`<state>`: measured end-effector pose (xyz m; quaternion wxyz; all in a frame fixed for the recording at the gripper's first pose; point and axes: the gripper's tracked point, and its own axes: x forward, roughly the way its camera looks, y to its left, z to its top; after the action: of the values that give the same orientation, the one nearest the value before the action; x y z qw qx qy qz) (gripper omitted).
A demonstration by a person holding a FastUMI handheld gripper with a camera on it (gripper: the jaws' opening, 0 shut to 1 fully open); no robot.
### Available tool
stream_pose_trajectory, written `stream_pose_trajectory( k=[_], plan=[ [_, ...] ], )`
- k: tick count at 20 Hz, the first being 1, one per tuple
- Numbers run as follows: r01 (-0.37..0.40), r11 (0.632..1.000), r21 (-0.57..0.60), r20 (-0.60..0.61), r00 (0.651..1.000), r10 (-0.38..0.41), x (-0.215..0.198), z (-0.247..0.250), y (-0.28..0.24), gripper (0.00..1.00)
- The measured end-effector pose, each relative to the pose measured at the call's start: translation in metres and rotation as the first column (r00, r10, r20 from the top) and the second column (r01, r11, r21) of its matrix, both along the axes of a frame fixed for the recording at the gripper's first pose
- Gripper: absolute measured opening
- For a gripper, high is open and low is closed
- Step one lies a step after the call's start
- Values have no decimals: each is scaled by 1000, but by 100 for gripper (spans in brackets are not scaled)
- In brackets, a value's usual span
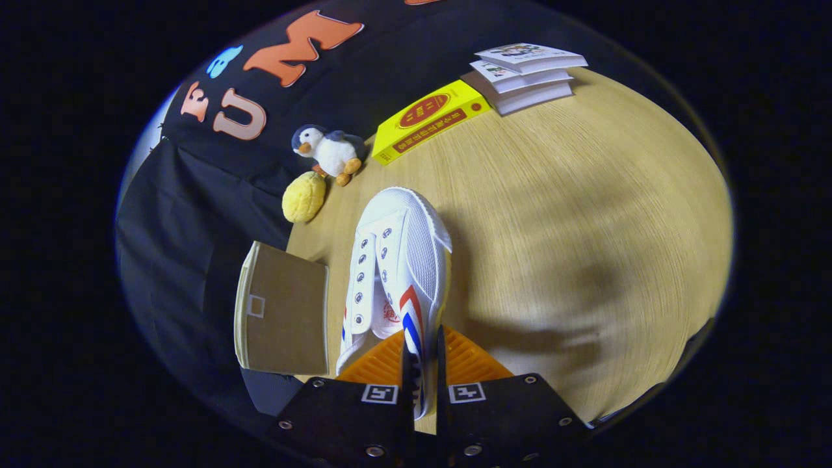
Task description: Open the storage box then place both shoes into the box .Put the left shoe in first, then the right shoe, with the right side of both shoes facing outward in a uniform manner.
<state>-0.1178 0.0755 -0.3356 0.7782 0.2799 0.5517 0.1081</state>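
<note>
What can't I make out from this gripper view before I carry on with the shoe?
- Shoe: its heel and sole are hidden behind the gripper, whose fingers are clamped on its side wall; left or right shoe is unclear.
- Storage box: its flap hides the inside, so contents can't be told.
- Table: its near edge is cut off by the gripper body.

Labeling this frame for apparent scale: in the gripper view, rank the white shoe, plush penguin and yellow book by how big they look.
1. White shoe, gripped by the hand-held gripper; nearest, so inflated.
2. Yellow book.
3. Plush penguin.
</note>
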Motion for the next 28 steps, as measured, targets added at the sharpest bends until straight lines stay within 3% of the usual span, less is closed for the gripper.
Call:
stream_pose_trajectory(
  k=[7, 11, 17, 22, 28],
  plan=[
    [-102, 993, 61, 70, 993, 98, 13, 64, 71, 14],
    [-204, 976, 70, 117, 974, 195, 13, 96, 118, 14],
    [-299, 948, 109, 168, 945, 279, 24, 137, 204, 14],
    [-356, 931, 83, 155, 927, 341, 27, 132, 267, 14],
    [-339, 941, -5, 56, 939, 339, 22, 111, 304, 14]
  ],
)
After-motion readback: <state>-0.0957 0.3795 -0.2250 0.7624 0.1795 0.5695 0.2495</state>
